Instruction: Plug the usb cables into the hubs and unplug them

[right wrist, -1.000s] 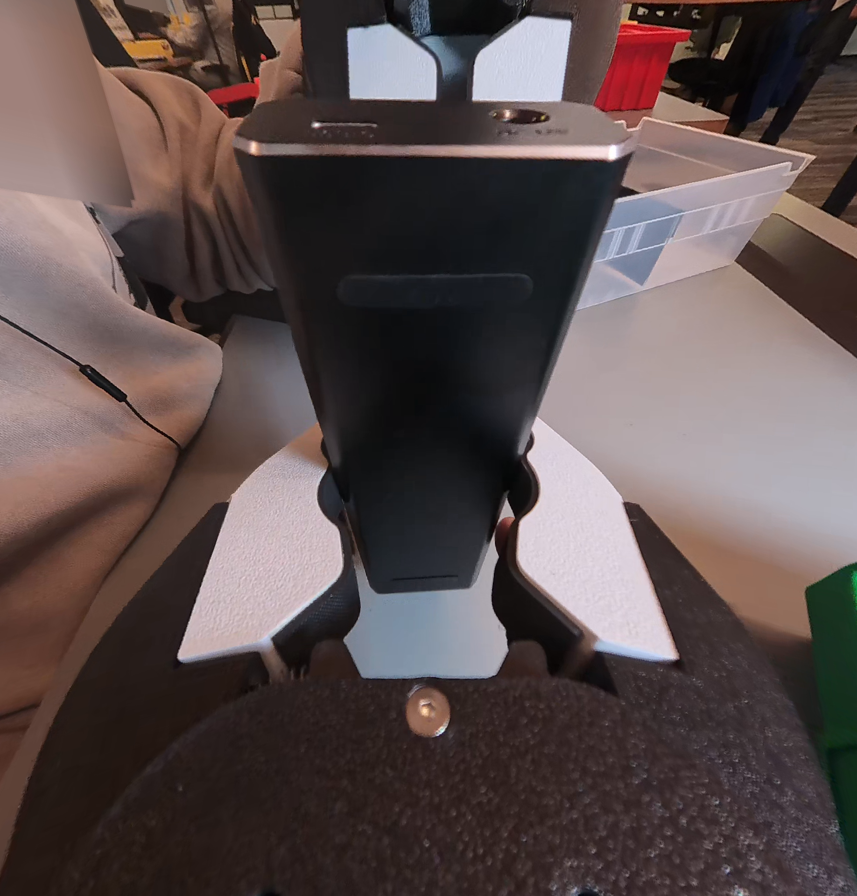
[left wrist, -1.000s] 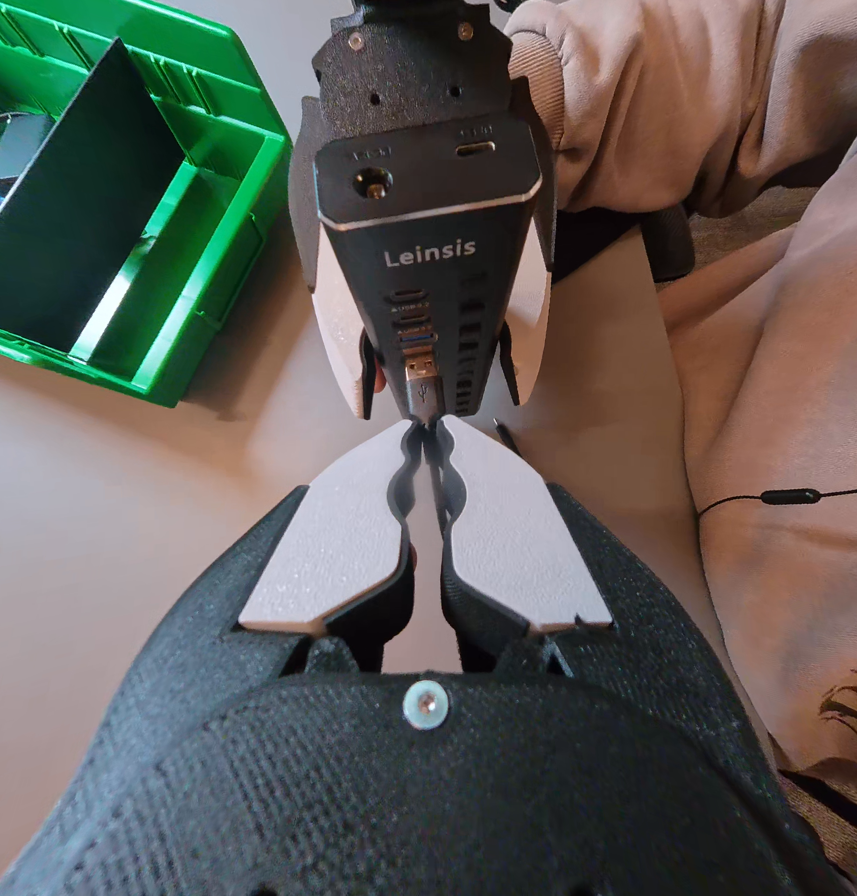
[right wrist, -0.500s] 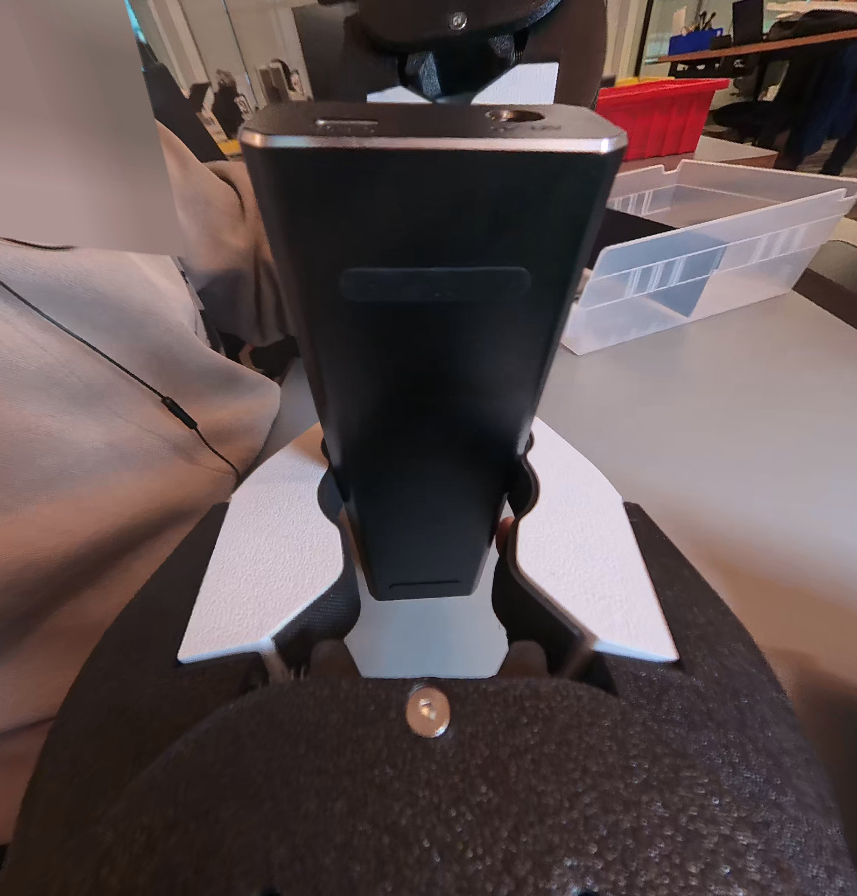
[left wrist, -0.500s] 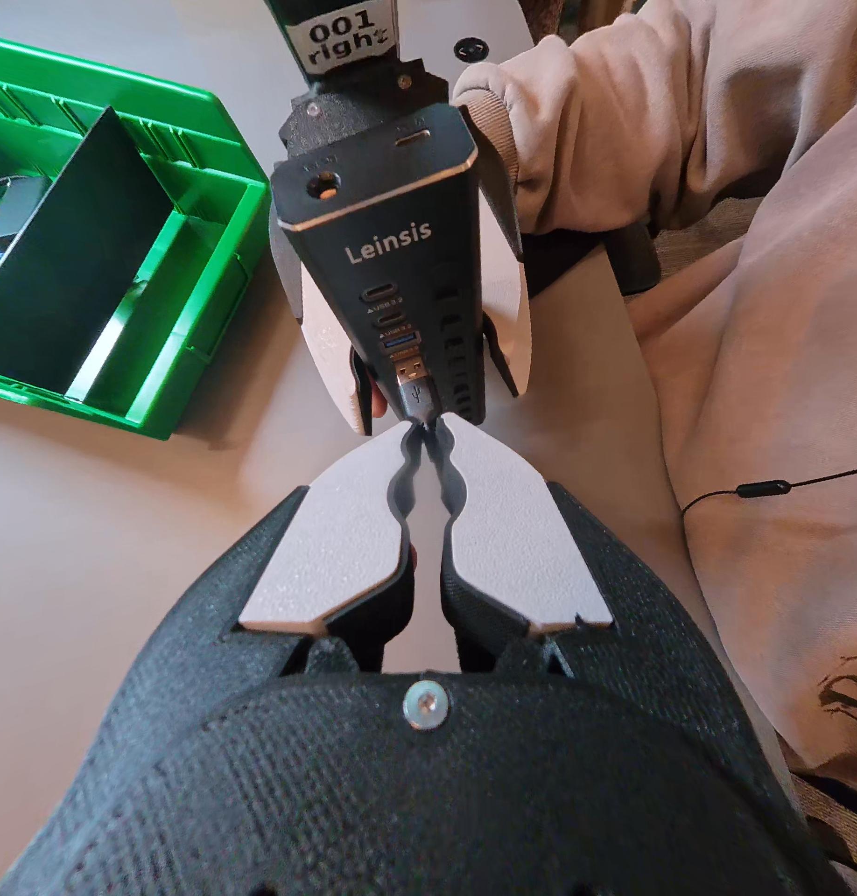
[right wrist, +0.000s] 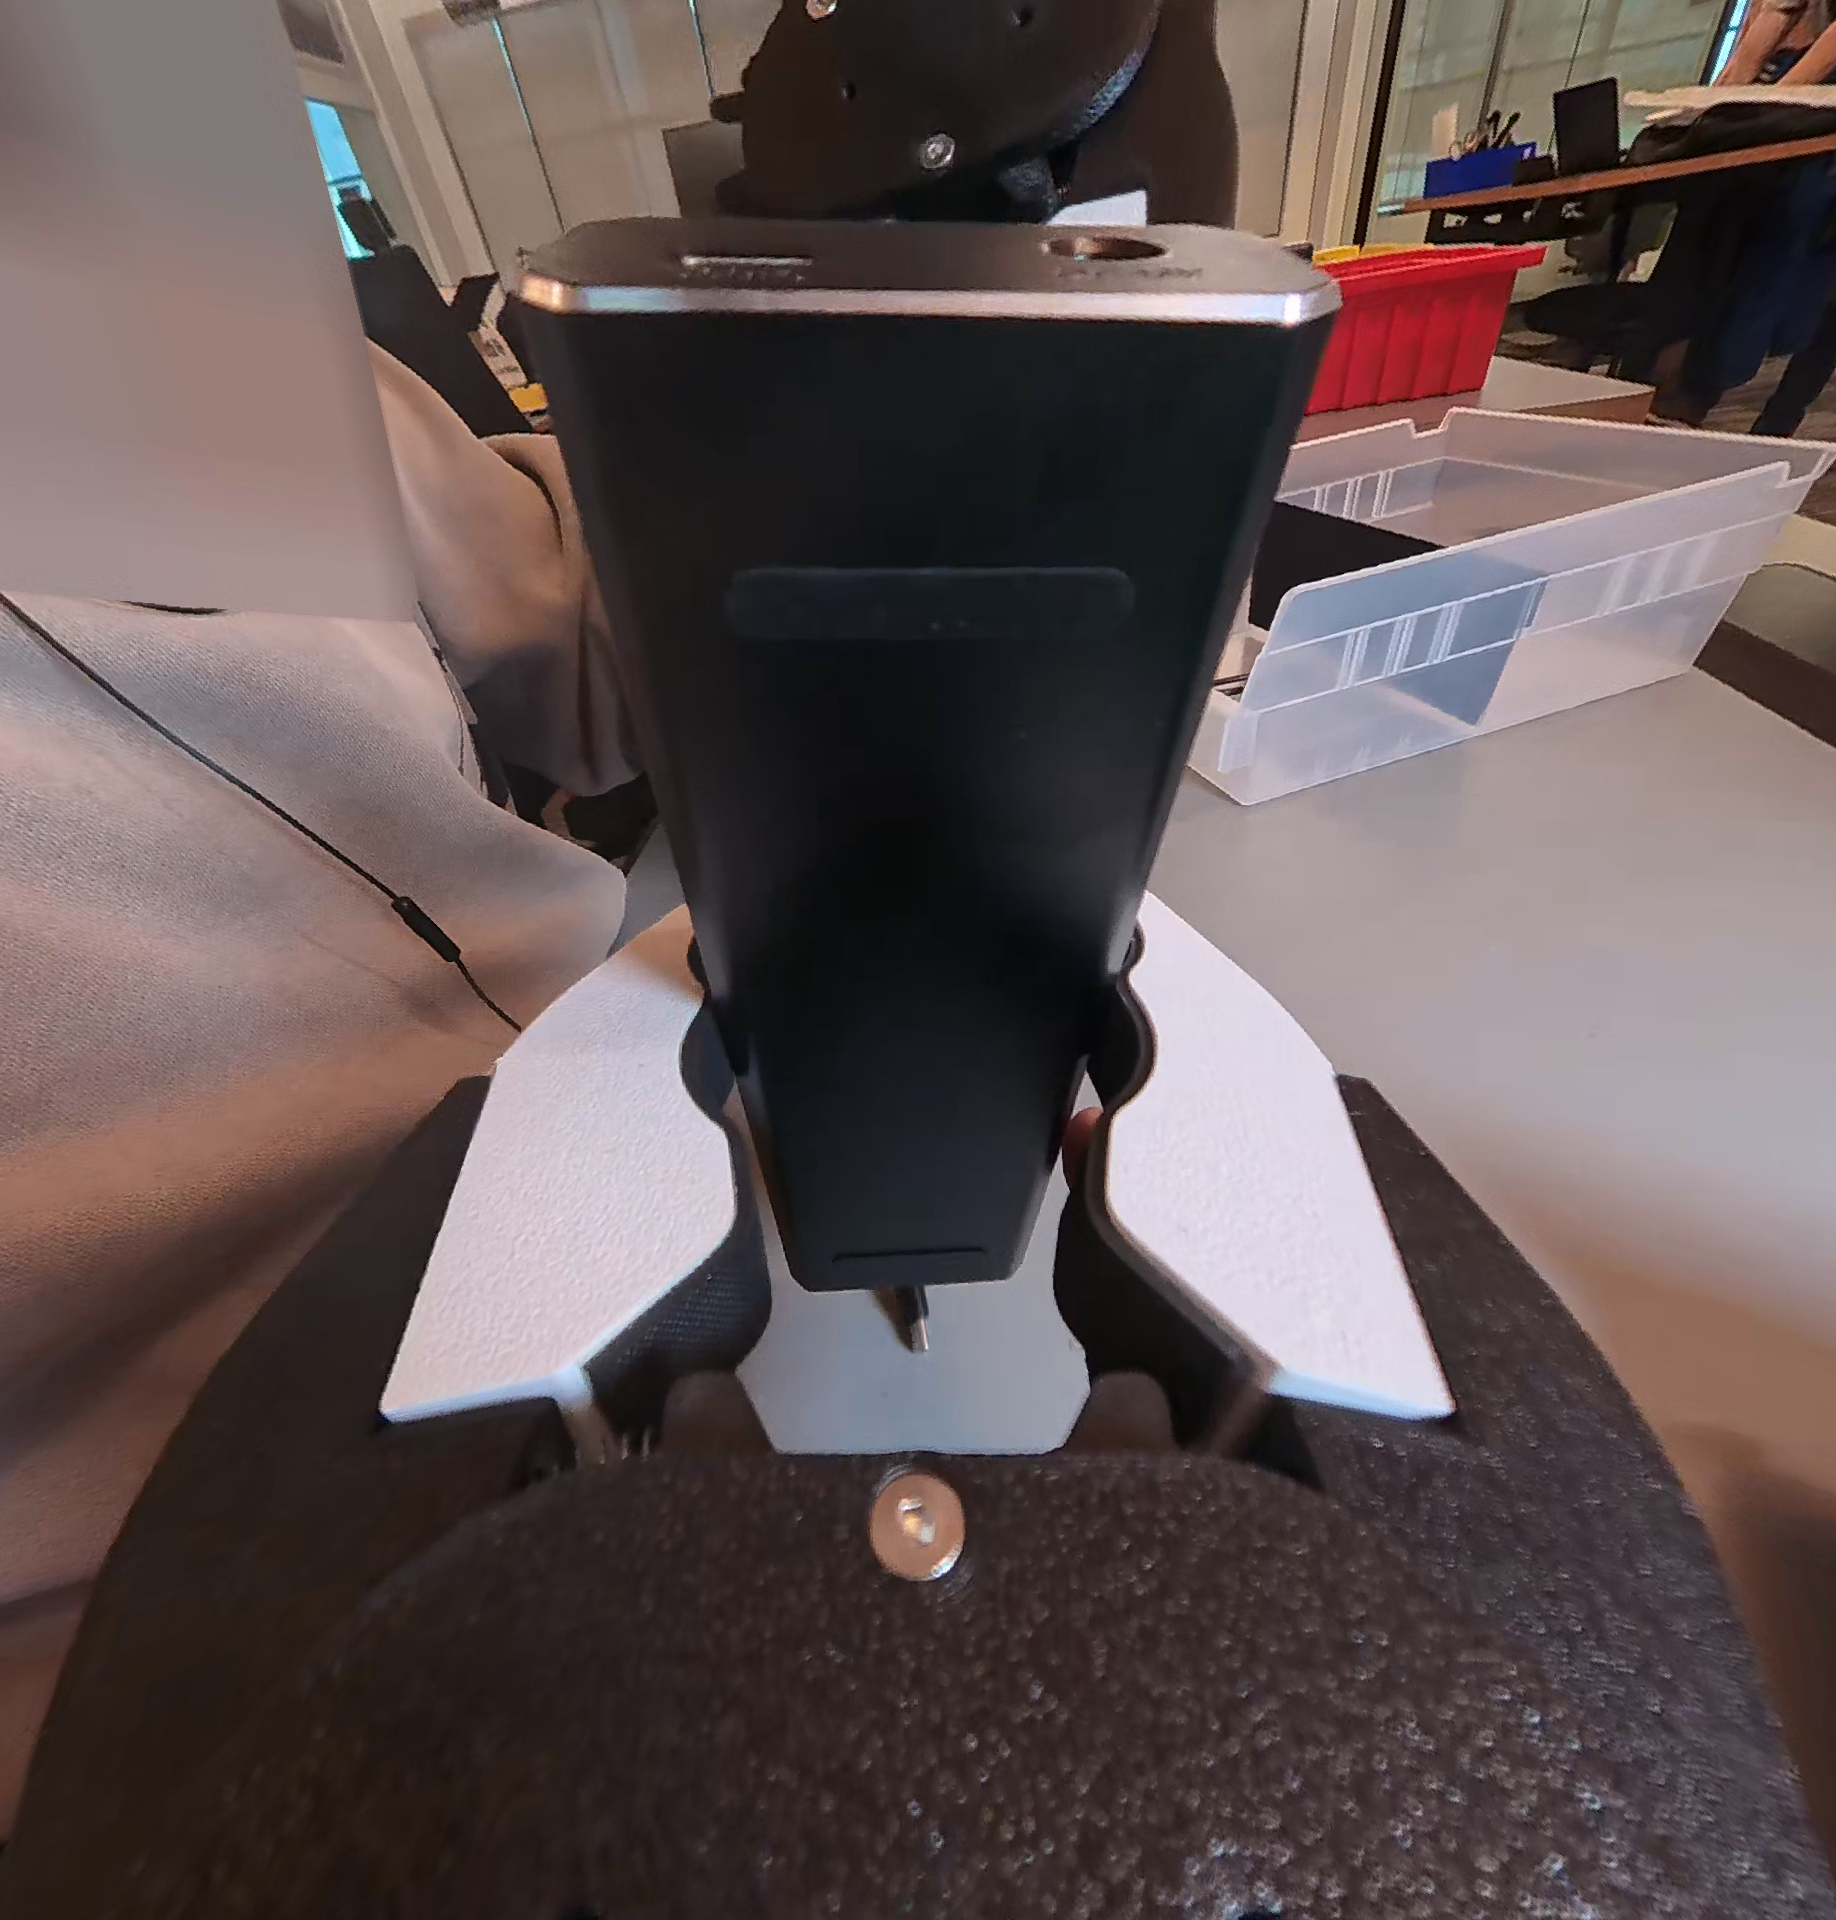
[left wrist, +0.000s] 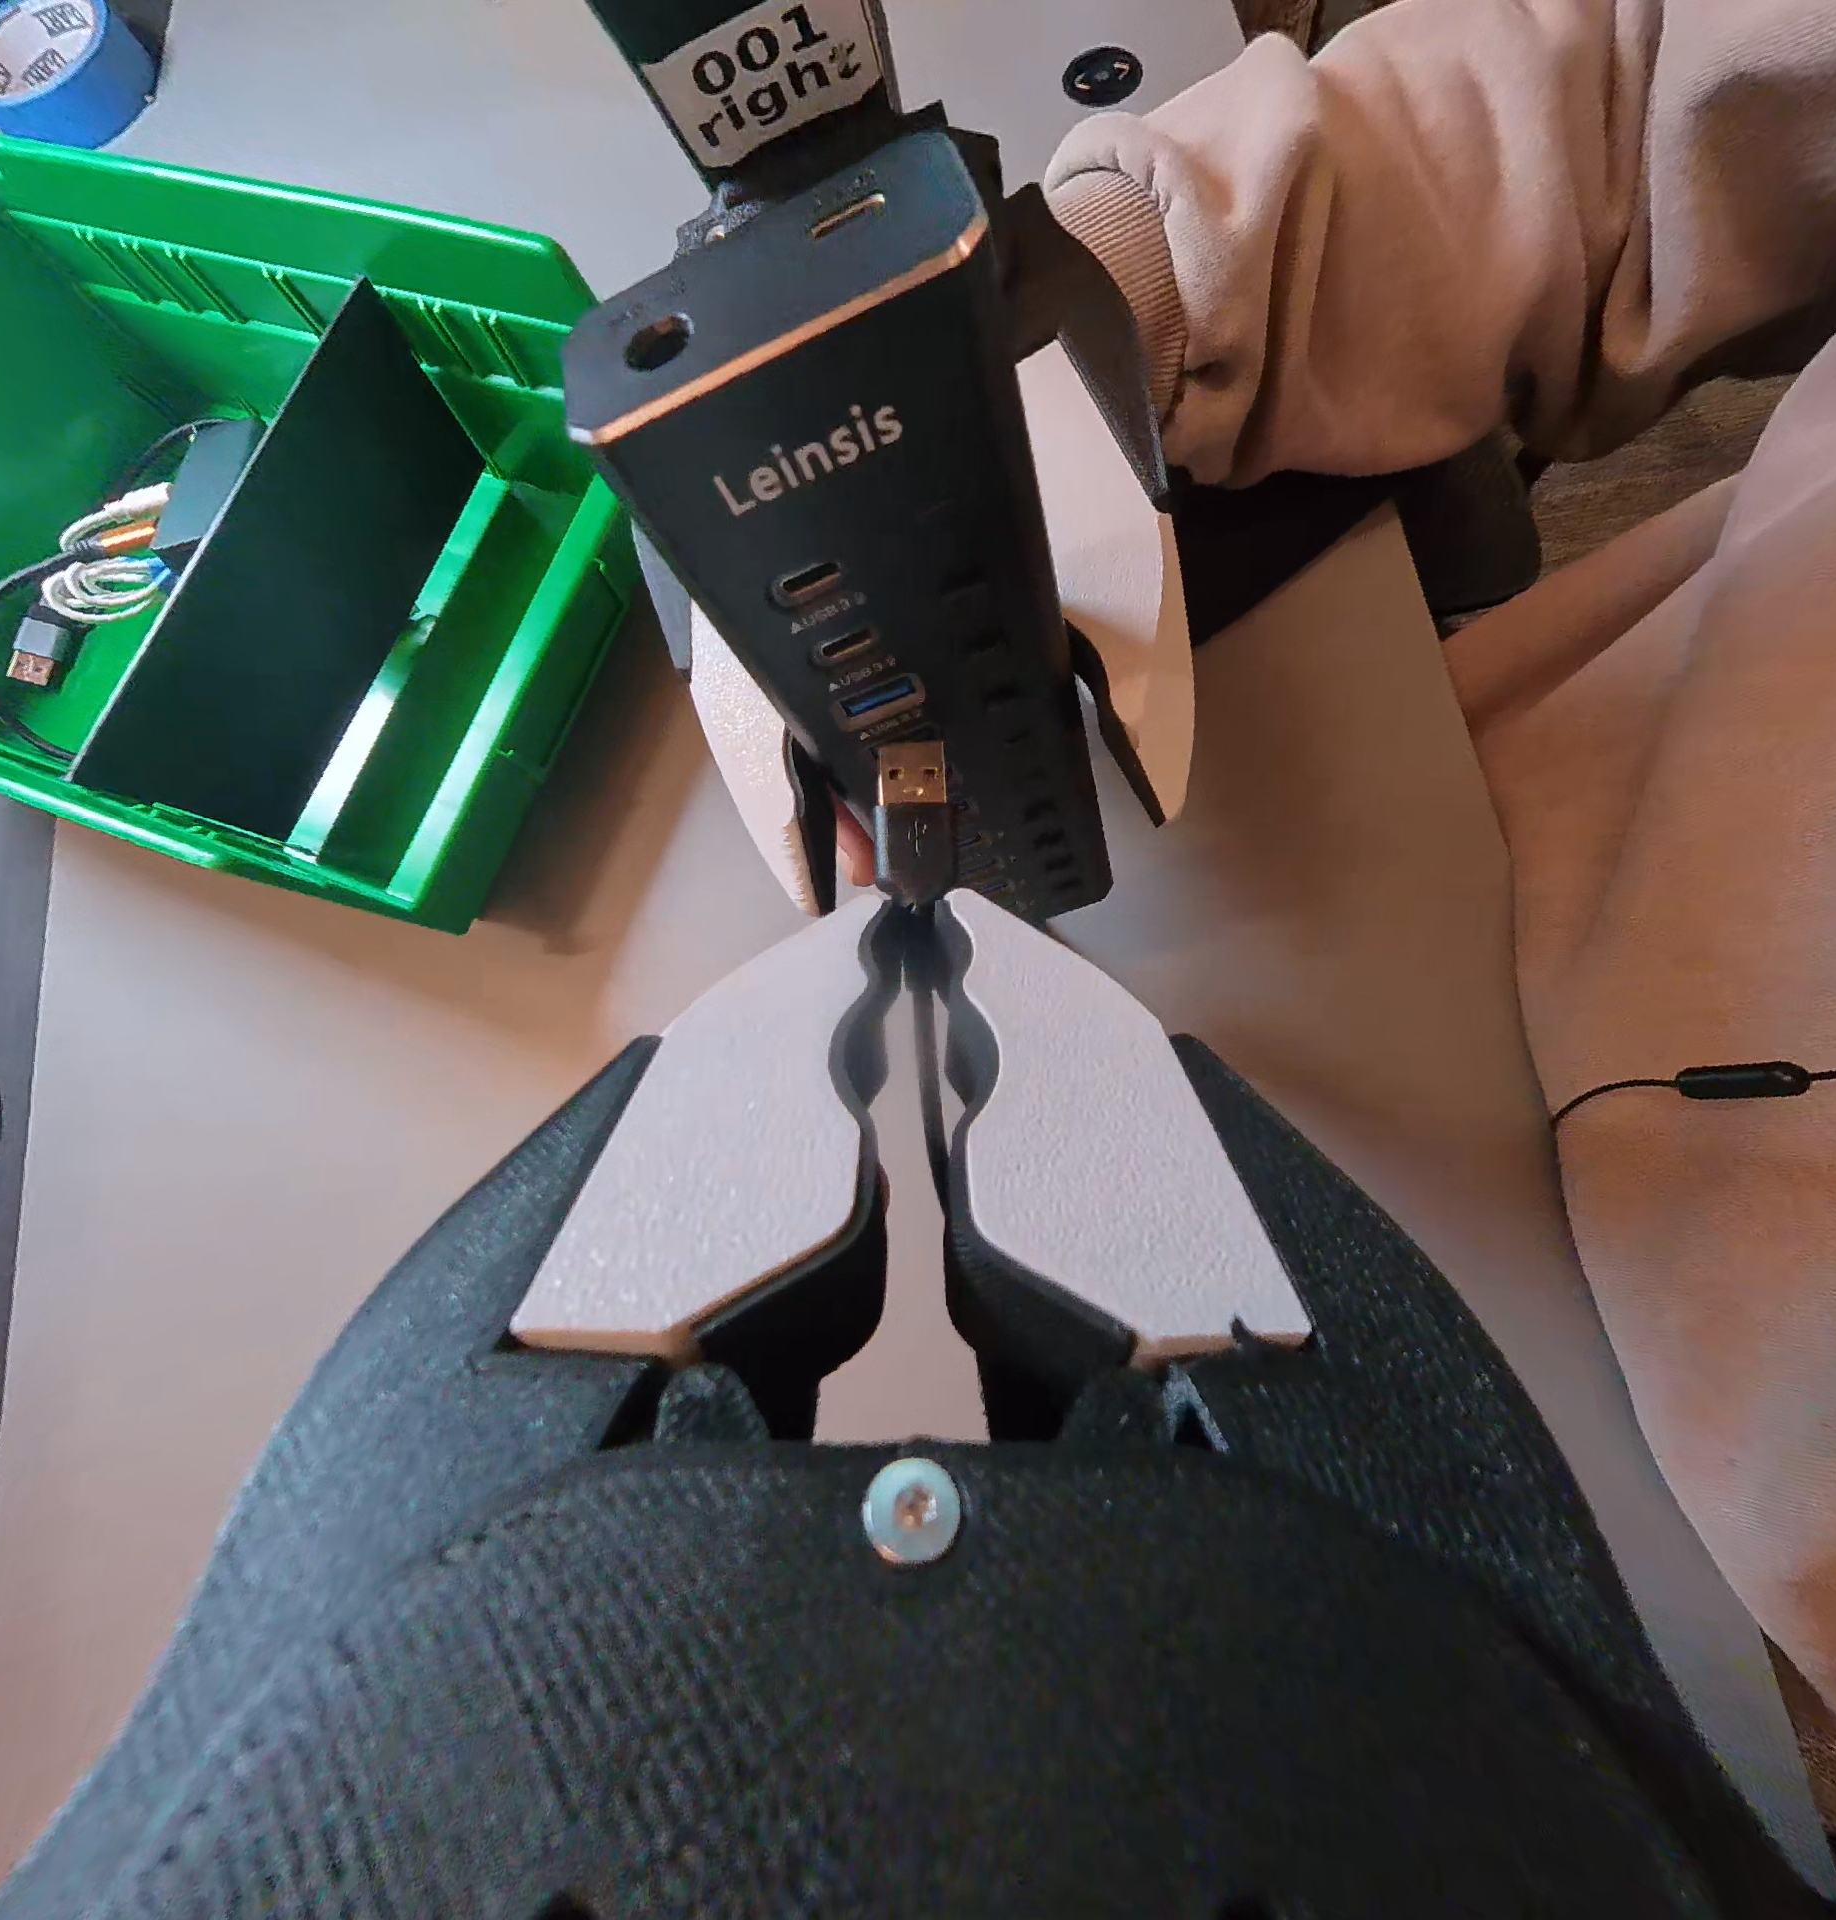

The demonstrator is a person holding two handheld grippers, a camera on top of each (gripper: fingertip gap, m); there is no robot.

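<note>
My right gripper (right wrist: 919, 956) is shut on the lower end of a black USB hub (right wrist: 914, 727) and holds it upright above the table; this view shows its plain back. In the left wrist view the hub's port face (left wrist: 841, 520) leans toward me between the right gripper's white fingers (left wrist: 732, 717). My left gripper (left wrist: 919, 914) is shut on a black USB cable just behind its plug (left wrist: 914, 821). The plug's metal end is bare, in front of the lower ports. I cannot tell whether it touches a port.
A green bin (left wrist: 270, 208) with a black divider and coiled cables (left wrist: 93, 582) stands at the left, and a blue tape roll (left wrist: 52, 73) lies beyond it. A clear bin (right wrist: 1516, 582) and a red bin (right wrist: 1413, 322) stand far right. The person's beige sleeve (left wrist: 1413, 260) is close. Left and right tips are no more than a few centimetres apart.
The hub has tilted and turned, so more of its upper ports face me. The plug's metal end now shows in full in front of the port face. Both grips are unchanged.
</note>
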